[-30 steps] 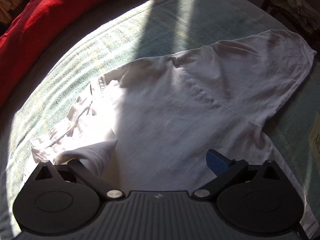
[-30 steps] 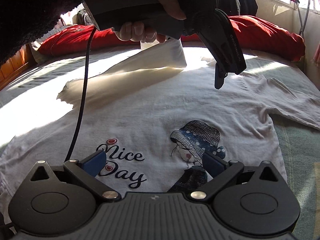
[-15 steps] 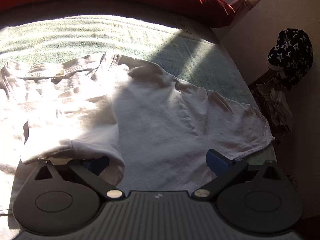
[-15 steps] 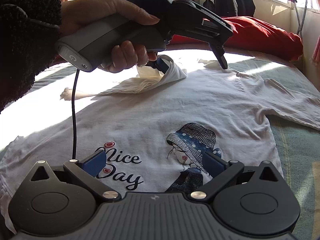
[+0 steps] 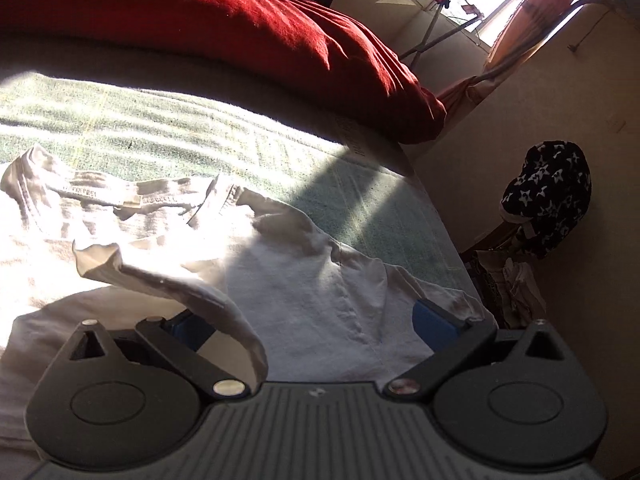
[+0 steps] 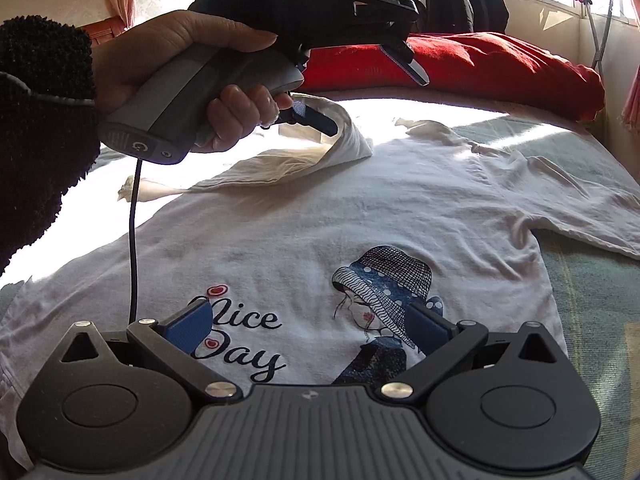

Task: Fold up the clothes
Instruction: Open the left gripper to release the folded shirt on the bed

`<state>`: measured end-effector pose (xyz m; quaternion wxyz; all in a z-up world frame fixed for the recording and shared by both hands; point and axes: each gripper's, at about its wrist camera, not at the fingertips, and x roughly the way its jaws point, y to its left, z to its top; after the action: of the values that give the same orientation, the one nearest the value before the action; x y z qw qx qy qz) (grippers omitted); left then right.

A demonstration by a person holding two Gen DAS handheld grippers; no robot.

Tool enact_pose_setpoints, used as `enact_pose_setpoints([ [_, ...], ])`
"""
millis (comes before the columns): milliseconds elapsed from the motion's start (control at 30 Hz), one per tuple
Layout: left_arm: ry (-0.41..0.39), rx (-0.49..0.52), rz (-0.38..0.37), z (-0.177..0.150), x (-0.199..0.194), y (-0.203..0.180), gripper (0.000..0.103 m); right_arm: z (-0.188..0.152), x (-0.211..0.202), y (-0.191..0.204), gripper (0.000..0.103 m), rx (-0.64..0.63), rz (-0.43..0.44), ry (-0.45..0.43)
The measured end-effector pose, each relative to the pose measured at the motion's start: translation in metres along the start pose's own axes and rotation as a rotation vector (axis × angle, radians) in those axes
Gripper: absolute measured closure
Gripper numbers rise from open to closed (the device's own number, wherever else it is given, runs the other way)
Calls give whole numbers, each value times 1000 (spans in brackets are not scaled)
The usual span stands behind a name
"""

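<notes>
Left wrist view: the left tongs stand wide apart over the white T-shirt, which lies spread on the green bedspread. A fold of sleeve drapes over the left finger. Only here shows a star-patterned dark garment beside the bed, past the red pillow.

Right wrist view: the right tongs gape wide, holding nothing, low over the shirt's print, which reads "Nice Day" beside a girl in a hat. Only here the left hand appears, gripping the left tool's handle, tilted down, one finger under the lifted sleeve.
</notes>
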<state>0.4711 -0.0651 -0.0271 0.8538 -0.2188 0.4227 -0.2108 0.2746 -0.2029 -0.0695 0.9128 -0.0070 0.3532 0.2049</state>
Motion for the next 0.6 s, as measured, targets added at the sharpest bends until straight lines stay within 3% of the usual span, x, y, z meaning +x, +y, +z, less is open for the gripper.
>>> enact_pose_setpoints([
  [267, 147, 185, -66, -6, 30, -54, 1, -1, 2, 0, 0, 1, -2, 5],
  [433, 120, 293, -22, -9, -1, -63, 1, 0, 3, -2, 0, 6, -2, 6],
  [600, 43, 274, 102, -6, -60, -24, 1, 0, 3, -5, 0, 26, 13, 5],
])
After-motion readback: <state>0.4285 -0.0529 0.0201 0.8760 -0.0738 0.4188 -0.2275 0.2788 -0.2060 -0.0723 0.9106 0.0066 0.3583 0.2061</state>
